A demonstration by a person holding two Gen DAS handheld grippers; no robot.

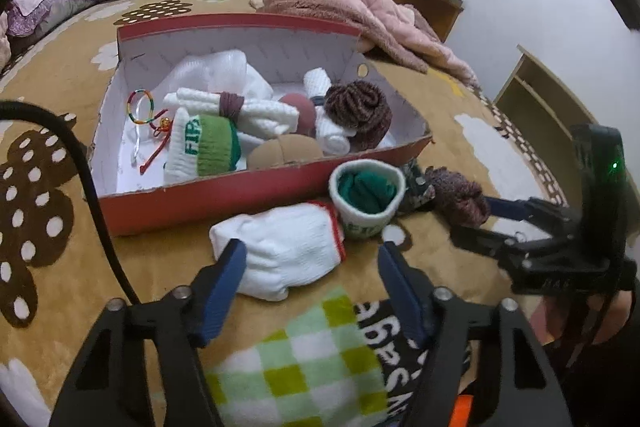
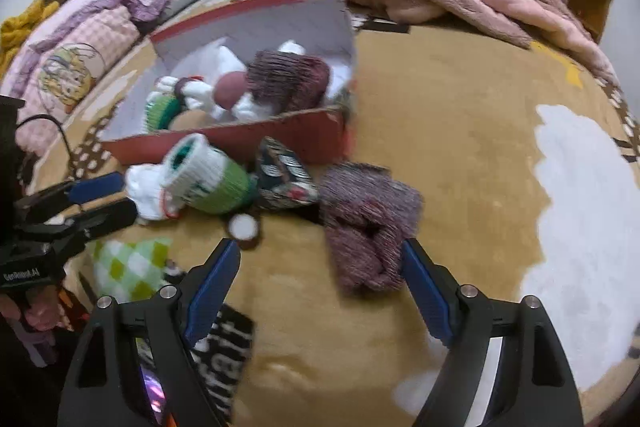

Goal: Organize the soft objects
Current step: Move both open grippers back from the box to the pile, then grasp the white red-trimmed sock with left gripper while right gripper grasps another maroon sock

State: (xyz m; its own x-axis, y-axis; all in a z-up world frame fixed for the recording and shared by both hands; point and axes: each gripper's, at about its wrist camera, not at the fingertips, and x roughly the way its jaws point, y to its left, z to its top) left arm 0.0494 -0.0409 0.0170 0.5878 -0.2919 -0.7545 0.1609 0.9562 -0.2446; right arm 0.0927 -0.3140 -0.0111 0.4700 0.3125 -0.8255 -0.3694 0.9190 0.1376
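A red cardboard box (image 1: 224, 195) on the bed holds rolled white, green and maroon socks and cloths. In front of it lie a white glove (image 1: 288, 247), a white-and-green rolled sock (image 1: 366, 197), a dark patterned piece (image 2: 282, 179) and a maroon knit bundle (image 1: 460, 197). My left gripper (image 1: 310, 269) is open, its left finger touching the white glove. My right gripper (image 2: 320, 279) is open, with the maroon knit bundle (image 2: 368, 219) just beyond its right finger. In the left wrist view the right gripper (image 1: 496, 219) is beside that bundle.
A green-checked cloth (image 1: 296, 359) and a black printed cloth (image 1: 388, 331) lie under the left gripper. A pink blanket (image 1: 360, 11) is heaped behind the box. Pillows (image 2: 80, 39) lie at the left. A wooden shelf (image 1: 536, 99) stands off the bed's right.
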